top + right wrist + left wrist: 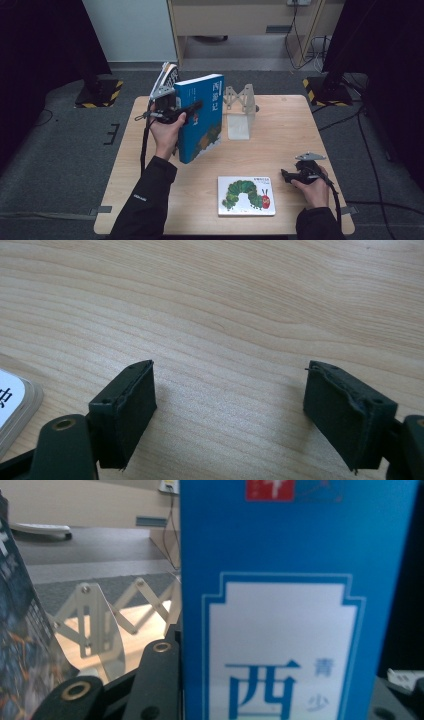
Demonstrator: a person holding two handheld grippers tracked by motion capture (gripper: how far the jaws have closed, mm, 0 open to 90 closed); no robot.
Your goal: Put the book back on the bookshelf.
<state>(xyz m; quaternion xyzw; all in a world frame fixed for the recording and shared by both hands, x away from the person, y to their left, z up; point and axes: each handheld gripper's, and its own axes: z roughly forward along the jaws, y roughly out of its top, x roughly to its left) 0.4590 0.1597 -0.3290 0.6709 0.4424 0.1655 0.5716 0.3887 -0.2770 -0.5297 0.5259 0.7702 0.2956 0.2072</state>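
A tall blue book (pixel 202 117) with a white title panel stands upright above the table's back left, and my left gripper (pixel 192 107) is shut on its upper edge. In the left gripper view the blue book's cover (pixel 295 590) stands close up between the jaws. A second book (pixel 167 77) with a dark cover (pixel 20 630) leans just behind my left gripper. A white folding book rack (pixel 240 107) stands right of the blue book. A caterpillar picture book (pixel 246 195) lies flat near the front edge. My right gripper (pixel 285 174) (pixel 230 412) rests open on the bare wood to its right.
The wooden table (pixel 285 135) has bare room at its right half and front left. The rack's white lattice arms (pixel 100 625) show behind the blue book. Dark stands with striped bases (pixel 97 92) sit on the floor beyond the table's back corners.
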